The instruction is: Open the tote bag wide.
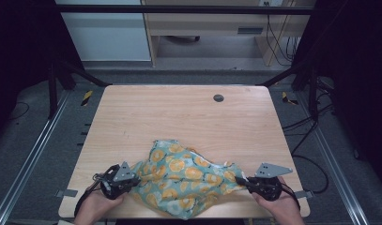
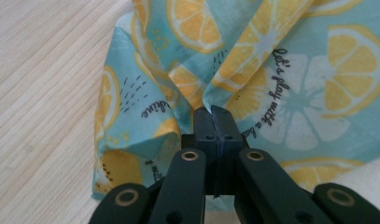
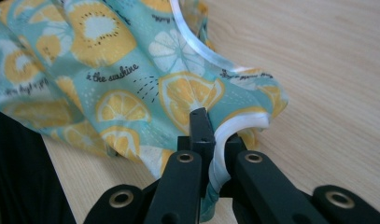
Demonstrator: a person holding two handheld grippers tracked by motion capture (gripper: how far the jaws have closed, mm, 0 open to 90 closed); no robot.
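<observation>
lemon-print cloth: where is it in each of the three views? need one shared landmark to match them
High view: lemon-print cloth lies crumpled at the table's near edge, between both grippers.
Left gripper view: upper centre and right, pinched at a fold.
Right gripper view: upper left to centre, white hem in the fingers.
Shared landmark: the light wooden table.

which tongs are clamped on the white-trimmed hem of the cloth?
The right tongs: the cloth's white trim runs between its jaws. The left tongs pinch plain printed fabric.
</observation>
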